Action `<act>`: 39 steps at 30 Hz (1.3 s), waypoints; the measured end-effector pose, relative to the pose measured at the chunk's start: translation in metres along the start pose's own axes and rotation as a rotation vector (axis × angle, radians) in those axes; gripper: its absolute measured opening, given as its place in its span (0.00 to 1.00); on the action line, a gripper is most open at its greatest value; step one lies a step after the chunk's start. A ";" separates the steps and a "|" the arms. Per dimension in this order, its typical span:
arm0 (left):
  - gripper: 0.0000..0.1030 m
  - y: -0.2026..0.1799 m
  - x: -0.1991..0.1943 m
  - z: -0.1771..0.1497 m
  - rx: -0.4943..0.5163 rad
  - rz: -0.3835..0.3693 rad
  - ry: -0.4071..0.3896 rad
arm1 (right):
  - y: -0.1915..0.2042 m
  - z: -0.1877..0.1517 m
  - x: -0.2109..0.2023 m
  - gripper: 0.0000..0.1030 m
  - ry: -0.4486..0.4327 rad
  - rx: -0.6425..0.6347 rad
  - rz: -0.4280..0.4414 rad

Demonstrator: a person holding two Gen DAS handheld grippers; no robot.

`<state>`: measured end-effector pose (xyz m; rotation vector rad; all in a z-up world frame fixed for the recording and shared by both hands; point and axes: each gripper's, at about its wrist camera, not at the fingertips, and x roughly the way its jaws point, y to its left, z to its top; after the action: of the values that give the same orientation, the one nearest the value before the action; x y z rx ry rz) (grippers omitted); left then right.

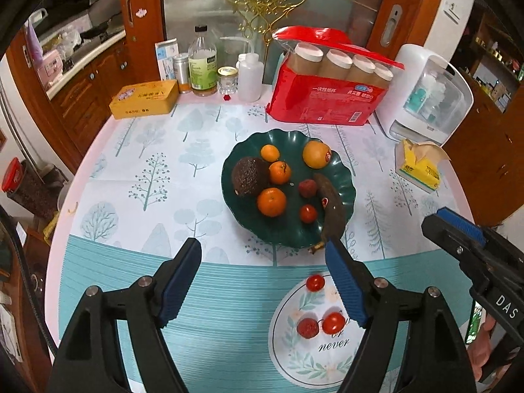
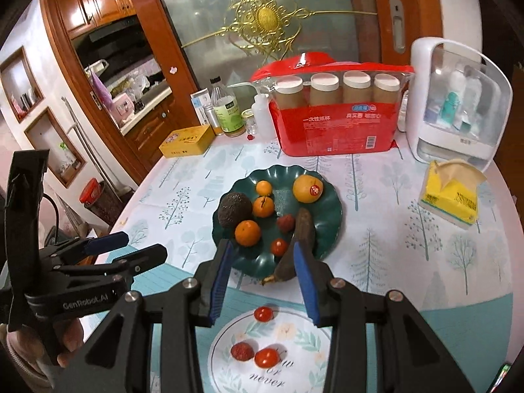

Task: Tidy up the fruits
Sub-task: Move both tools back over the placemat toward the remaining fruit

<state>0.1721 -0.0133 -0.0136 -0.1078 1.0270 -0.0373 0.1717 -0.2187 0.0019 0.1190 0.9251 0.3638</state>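
While most of the fruit sits on the green plate beyond both pairs of fingers, three small pieces lie loose on the table nearer in. One cherry tomato rests just below the gap of the right gripper, whose fingers stand wide apart and hold nothing. A second tomato and a red lychee lie side by side, nearly touching, closer still than that first tomato, on a round leaf print in the tablecloth.

On the plate are three small oranges, a dark avocado, a yellow-orange round fruit with a sticker, another lychee, another tomato, and a blackened banana whose stem end pokes over the near rim towards the right-hand finger of the left gripper. That gripper's fingers are also spread wide and empty, hanging above the table short of the plate.

Further off, past the plate, stand a red pack of paper cups, a yellow tin, a few bottles, a white box with a clear door, and a yellow tissue pack off to the right.
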 end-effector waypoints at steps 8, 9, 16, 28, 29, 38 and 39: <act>0.77 -0.006 -0.007 -0.031 0.047 0.009 -0.018 | -0.004 -0.043 -0.012 0.38 0.000 0.014 -0.024; 0.77 -0.007 -0.007 -0.035 0.053 0.010 -0.018 | -0.005 -0.048 -0.012 0.38 0.003 0.019 -0.024; 0.80 -0.009 0.002 -0.067 0.098 -0.001 -0.016 | -0.009 -0.078 -0.016 0.38 0.008 0.025 -0.043; 0.80 -0.022 0.069 -0.122 0.155 -0.055 0.109 | -0.013 -0.144 0.027 0.38 0.107 -0.023 -0.095; 0.80 -0.024 0.074 -0.125 0.162 -0.058 0.115 | -0.014 -0.149 0.030 0.38 0.118 -0.020 -0.095; 0.77 -0.039 0.111 -0.138 0.200 -0.114 0.199 | -0.027 -0.175 0.050 0.38 0.170 0.037 -0.090; 0.74 -0.041 0.114 -0.139 0.208 -0.116 0.205 | -0.028 -0.176 0.051 0.38 0.172 0.040 -0.089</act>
<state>0.1128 -0.0731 -0.1775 0.0270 1.2146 -0.2646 0.0662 -0.2361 -0.1493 0.0833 1.1043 0.2760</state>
